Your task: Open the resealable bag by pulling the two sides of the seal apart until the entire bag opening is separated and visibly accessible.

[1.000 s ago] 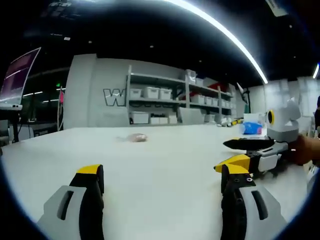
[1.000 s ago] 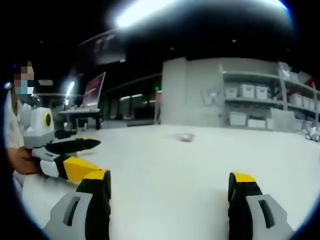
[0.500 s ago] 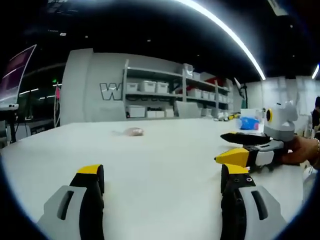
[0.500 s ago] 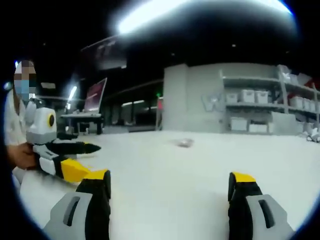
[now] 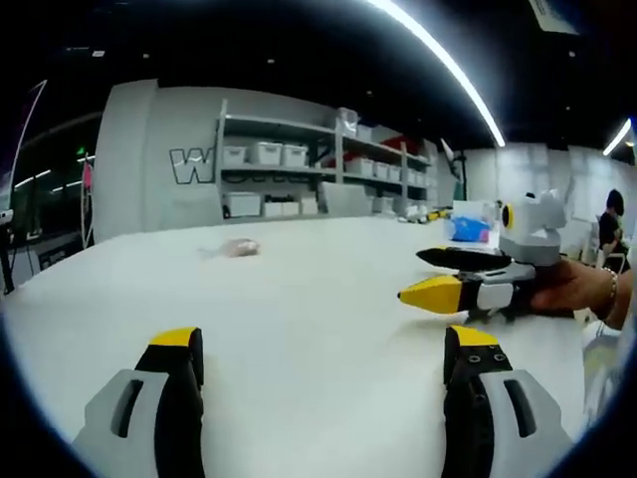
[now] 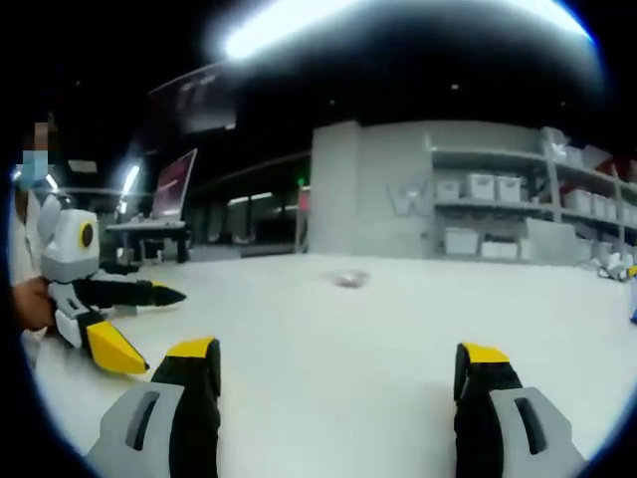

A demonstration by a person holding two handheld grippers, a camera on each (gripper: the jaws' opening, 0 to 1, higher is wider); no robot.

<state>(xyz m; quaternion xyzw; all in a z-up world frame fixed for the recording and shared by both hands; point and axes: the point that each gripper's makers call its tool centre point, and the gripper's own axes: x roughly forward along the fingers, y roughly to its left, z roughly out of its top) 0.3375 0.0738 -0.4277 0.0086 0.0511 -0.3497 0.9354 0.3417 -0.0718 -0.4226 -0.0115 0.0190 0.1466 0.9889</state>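
Both my hand-held grippers, left [image 5: 323, 360] and right [image 6: 336, 373], hover with jaws apart and empty. The resealable bag [image 5: 235, 247] lies far across the counter [image 5: 318, 299], small and crumpled-looking; I risk pinching both seal sides together, or dragging it.

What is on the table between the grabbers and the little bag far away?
Nothing: bare white table lies between the open left gripper and the bag; same from the right gripper.

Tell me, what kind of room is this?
Probably a lab or workshop with storage. Metal shelves along the back wall hold rows of white bins, a big white table fills the front, and a monitor stands on a desk at the side.
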